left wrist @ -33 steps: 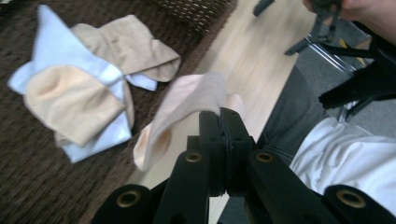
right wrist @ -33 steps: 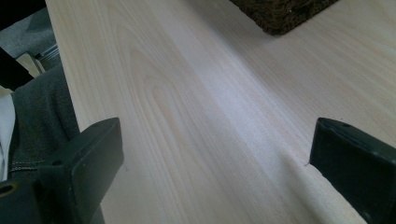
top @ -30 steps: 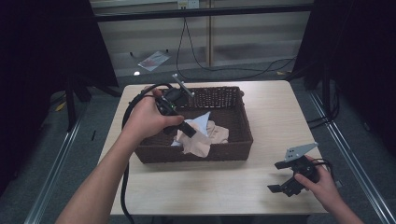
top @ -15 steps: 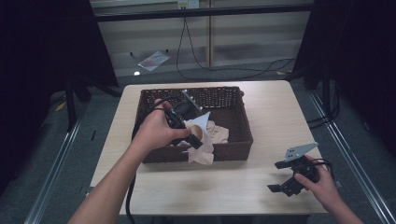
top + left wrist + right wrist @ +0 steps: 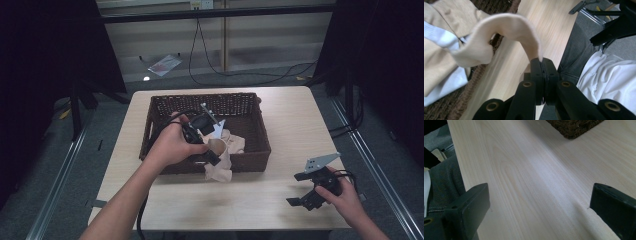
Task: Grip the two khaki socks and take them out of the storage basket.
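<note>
Left tool (image 5: 541,65) clamped on sock (image 5: 509,30), over basket (image 5: 165,102) rim.
Right tool (image 5: 539,205): jaws wide apart, nothing between, low over bare surface (image 5: 529,170).

We see a dark brown woven wicker basket (image 5: 252,150), rough in texture, on a pale wooden table (image 5: 260,200) with a smooth, matt grain. A soft cream knitted sock (image 5: 506,27) hangs from the matt black plastic left gripper (image 5: 541,65); beige and white cloths (image 5: 439,50) lie beside it.
</note>
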A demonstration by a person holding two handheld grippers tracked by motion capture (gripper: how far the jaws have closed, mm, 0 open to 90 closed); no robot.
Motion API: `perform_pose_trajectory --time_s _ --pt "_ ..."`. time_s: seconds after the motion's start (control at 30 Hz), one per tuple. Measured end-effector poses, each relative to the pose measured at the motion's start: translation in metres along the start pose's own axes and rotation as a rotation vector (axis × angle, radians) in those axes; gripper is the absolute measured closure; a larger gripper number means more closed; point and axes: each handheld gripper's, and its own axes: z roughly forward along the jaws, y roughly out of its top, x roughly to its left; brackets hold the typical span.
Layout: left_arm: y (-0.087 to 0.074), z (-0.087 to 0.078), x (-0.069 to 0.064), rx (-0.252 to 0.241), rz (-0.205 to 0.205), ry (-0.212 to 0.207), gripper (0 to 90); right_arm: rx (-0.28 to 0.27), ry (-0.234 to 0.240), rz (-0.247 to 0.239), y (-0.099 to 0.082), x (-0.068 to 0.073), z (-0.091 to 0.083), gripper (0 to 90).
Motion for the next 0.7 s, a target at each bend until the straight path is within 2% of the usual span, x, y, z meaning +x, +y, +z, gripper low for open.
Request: perform_pose_trajectory --time_s 0.17,0.27,0.37,0.57,0.7 --pt "0.0 -0.01 -0.005 -0.009 0.003 0.002 89.0 -0.003 0.004 0.001 0.0 0.0 0.0 2.0" --pt "-0.001 -0.013 -0.007 -0.008 0.02 -0.01 89.1 -0.005 0.005 0.001 0.0 0.0 0.0 2.0" --pt "-0.001 -0.013 -0.008 -0.004 0.016 -0.016 89.0 -0.003 0.005 0.001 0.0 0.0 0.0 2.0" --pt "-0.004 -0.001 -0.009 -0.006 0.025 -0.035 88.9 -0.005 0.004 -0.004 0.0 0.0 -0.001 2.0" --pt "-0.005 0.0 -0.007 -0.027 0.025 -0.026 79.1 -0.004 0.007 -0.002 0.0 0.0 -0.001 2.0"
